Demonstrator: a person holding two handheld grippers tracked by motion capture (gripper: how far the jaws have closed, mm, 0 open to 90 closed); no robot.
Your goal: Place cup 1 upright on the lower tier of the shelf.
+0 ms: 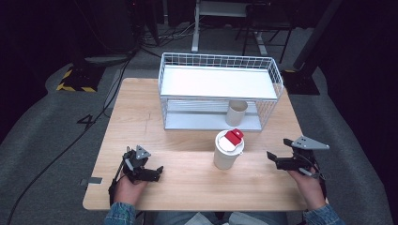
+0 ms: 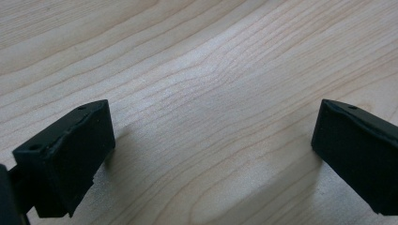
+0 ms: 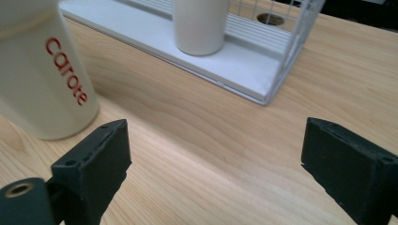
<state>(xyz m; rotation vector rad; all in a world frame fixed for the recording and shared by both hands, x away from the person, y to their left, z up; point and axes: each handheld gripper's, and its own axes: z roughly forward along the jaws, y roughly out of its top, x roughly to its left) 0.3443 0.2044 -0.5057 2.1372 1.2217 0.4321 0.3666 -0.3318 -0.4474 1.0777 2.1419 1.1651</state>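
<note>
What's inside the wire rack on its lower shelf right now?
On the lower shelf of the wire rack stands one cream cup, upright, near the right end. The upper shelf covers the back of the lower shelf, so anything there is hidden.

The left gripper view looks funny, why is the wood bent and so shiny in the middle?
In the left gripper view the lens bends the grain of the table into curves, a pale sheen of light crosses its middle, and soft shadows lie under the black jaws. In the high view the same table has straight edges and even light, while the room around it is dark.
</note>
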